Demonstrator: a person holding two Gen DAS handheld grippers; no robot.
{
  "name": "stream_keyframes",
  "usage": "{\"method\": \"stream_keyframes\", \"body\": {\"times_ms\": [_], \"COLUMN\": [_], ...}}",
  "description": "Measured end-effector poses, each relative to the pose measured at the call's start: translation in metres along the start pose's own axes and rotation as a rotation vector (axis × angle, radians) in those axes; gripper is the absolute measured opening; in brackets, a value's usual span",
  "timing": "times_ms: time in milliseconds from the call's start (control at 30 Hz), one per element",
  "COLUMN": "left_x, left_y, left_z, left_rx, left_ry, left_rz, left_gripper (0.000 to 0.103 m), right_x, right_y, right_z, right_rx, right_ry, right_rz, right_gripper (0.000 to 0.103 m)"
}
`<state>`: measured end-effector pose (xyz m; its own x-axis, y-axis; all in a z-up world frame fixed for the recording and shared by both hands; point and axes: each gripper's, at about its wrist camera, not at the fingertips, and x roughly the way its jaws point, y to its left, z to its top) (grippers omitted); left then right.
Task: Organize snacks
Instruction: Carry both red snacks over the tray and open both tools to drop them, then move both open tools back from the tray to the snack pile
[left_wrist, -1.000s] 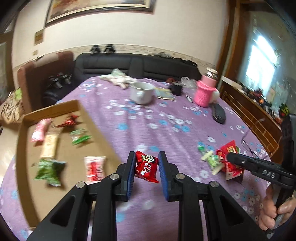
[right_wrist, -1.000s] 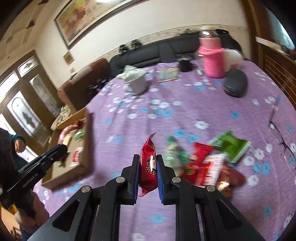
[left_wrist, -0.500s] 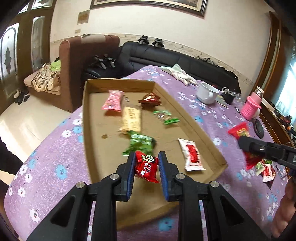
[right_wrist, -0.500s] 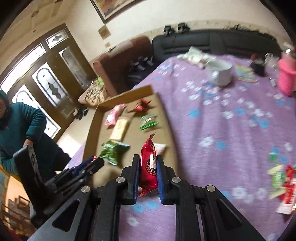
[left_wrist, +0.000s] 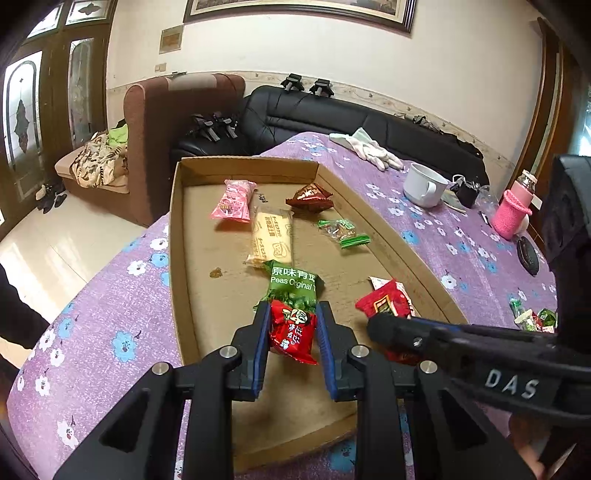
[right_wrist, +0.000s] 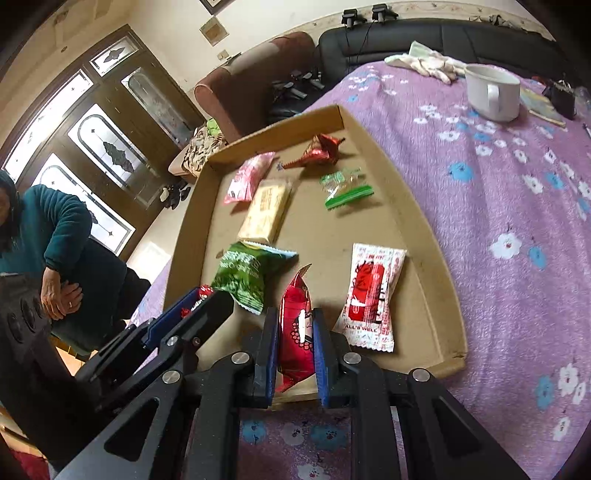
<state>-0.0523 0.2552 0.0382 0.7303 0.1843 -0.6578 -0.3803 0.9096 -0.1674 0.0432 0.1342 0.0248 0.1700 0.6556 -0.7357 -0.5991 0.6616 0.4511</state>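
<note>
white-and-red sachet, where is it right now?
In the right wrist view the white-and-red sachet lies flat in the cardboard tray, near its right wall and front corner, just right of the right gripper and its red packet.

I see the cardboard tray (right_wrist: 417, 221) on the table (right_wrist: 517, 206), six packets seemingly lying inside; mug (right_wrist: 491, 92) beyond it, loose snacks (left_wrist: 532, 317) to its right.

A home living room is indicated by a black leather sofa (left_wrist: 354, 122), a brown armchair (left_wrist: 177, 122), a framed picture (left_wrist: 299, 11) and a table spread with a purple flowered cloth (right_wrist: 498, 192).
</note>
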Motion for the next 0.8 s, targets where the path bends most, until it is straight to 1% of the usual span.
{"method": "stream_keyframes", "body": {"times_ms": [100, 433, 467, 600, 633, 700, 800], "left_x": [0.003, 0.004, 0.004, 0.001, 0.000, -0.004, -0.007], "left_y": [-0.001, -0.002, -0.002, -0.001, -0.001, 0.000, 0.002], "left_z": [0.000, -0.001, -0.001, 0.000, 0.000, 0.000, 0.000], "left_rx": [0.007, 0.011, 0.009, 0.001, 0.000, -0.004, -0.011], "left_ry": [0.017, 0.026, 0.023, 0.004, -0.002, -0.020, -0.039], "left_rz": [-0.008, -0.009, -0.010, -0.010, -0.011, -0.013, -0.011], "left_gripper": [0.024, 0.025, 0.026, 0.035, 0.036, 0.040, 0.044], "right_x": [-0.002, -0.008, -0.009, -0.014, -0.016, -0.023, -0.042], "right_y": [-0.003, -0.004, -0.005, -0.003, -0.003, -0.002, -0.001], "right_z": [0.001, -0.003, -0.002, -0.002, -0.002, -0.002, 0.001], "right_rx": [0.004, -0.005, 0.000, -0.003, -0.007, -0.009, -0.011], "right_ry": [-0.006, -0.019, -0.021, -0.033, -0.037, -0.055, -0.107], "right_rz": [0.014, 0.027, 0.031, 0.036, 0.034, 0.034, 0.024], "right_gripper": [0.019, 0.020, 0.020, 0.020, 0.020, 0.020, 0.020]}}
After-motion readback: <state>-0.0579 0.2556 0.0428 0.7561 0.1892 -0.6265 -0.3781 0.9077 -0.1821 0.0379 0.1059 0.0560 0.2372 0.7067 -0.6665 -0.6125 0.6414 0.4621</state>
